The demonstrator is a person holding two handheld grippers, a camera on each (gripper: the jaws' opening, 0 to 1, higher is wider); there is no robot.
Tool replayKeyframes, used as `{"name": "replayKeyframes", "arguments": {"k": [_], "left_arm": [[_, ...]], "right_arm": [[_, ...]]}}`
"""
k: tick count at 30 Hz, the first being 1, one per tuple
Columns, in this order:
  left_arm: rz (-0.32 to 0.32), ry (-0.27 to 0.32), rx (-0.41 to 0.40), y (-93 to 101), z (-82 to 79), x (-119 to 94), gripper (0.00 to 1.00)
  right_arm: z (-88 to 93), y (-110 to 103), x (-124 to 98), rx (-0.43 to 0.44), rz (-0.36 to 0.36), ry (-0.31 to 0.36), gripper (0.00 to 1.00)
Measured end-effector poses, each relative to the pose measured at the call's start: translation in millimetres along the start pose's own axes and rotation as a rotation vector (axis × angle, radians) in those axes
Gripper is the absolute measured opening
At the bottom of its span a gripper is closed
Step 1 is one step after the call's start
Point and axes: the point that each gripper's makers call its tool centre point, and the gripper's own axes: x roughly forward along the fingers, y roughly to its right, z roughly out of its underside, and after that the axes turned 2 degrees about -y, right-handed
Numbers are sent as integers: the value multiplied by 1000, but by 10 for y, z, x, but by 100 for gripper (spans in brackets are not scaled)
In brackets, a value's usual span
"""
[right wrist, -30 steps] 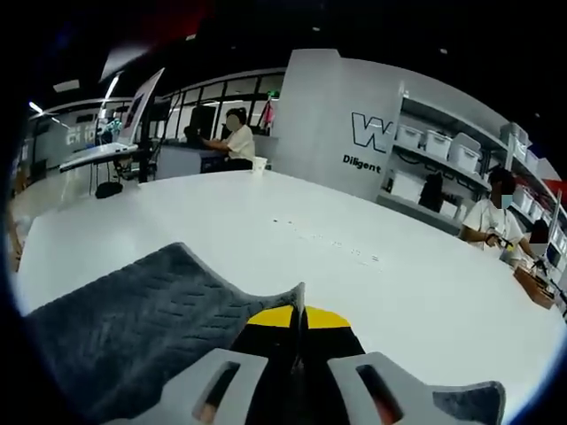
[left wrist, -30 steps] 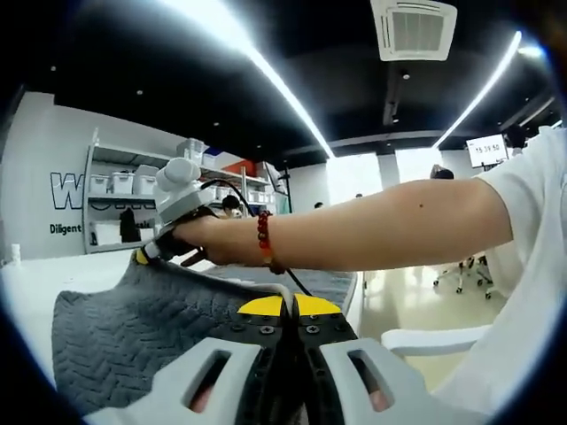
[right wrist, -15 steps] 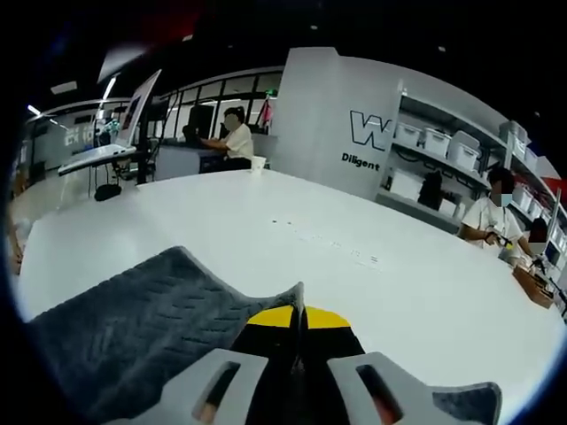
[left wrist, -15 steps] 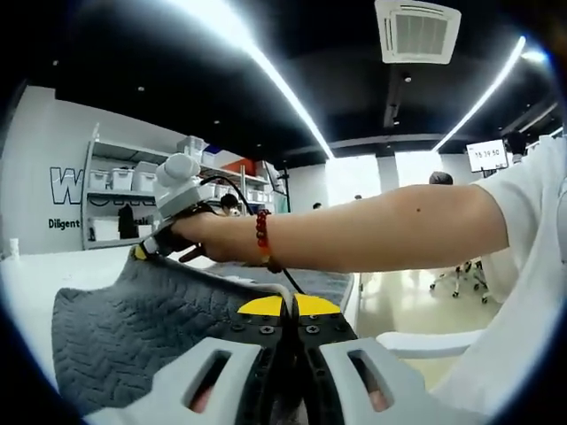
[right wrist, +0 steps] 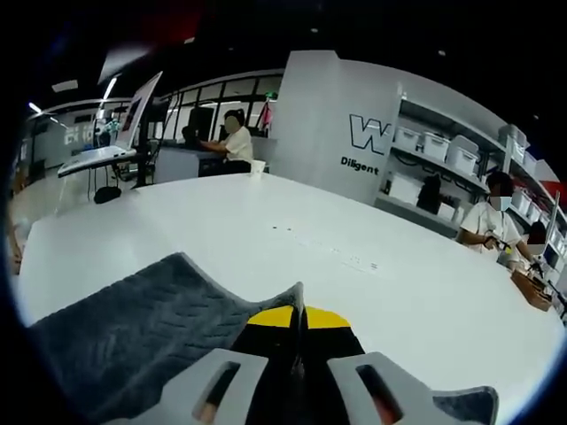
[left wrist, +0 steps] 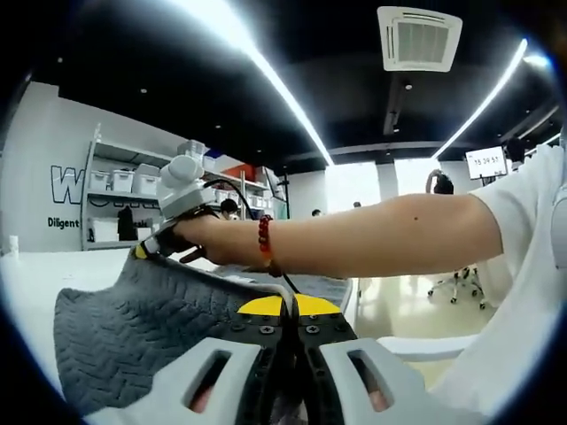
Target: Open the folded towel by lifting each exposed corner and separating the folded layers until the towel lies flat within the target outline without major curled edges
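A dark grey textured towel (left wrist: 133, 332) spreads across the lower left of the left gripper view. My left gripper (left wrist: 293, 305) is shut on its near edge, yellow tips pressed together. Farther along that edge, the right gripper (left wrist: 142, 252), held by a hand with a red bead bracelet, pinches another corner. In the right gripper view the same grey towel (right wrist: 133, 332) drapes from the lower left up to my right gripper (right wrist: 299, 314), shut on its edge. A small bit of towel (right wrist: 465, 403) also shows at the lower right. The white table (right wrist: 310, 248) lies beyond.
The person's bare arm (left wrist: 372, 235) crosses the left gripper view from the right. Shelves with white bins (right wrist: 447, 150) stand behind the table. People sit at desks in the background (right wrist: 235, 137). A white chair (left wrist: 425, 341) stands past the table edge.
Almost nothing has changed. Both grippers keep their hold on the towel, and the views have drifted only slightly.
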Motion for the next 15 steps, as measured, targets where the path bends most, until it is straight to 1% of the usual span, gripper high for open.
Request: {"name": "replayKeyframes", "arguments": {"k": [4, 8, 10, 14, 15], "left_arm": [[0, 0, 3, -18, -4, -29, 0], [-9, 8, 6, -35, -50, -63, 0], [-22, -13, 36, -24, -36, -64, 0], [-35, -23, 72, -14, -63, -73, 0], [-36, -22, 71, -22, -67, -79, 0]], "right_arm": [[-21, 1, -9, 1, 2, 4, 0], [-44, -12, -13, 6, 1, 9, 0], [-64, -25, -19, 8, 3, 15, 0], [-102, -74, -26, -1, -2, 18, 0], [-122, -82, -29, -3, -2, 23, 0]]}}
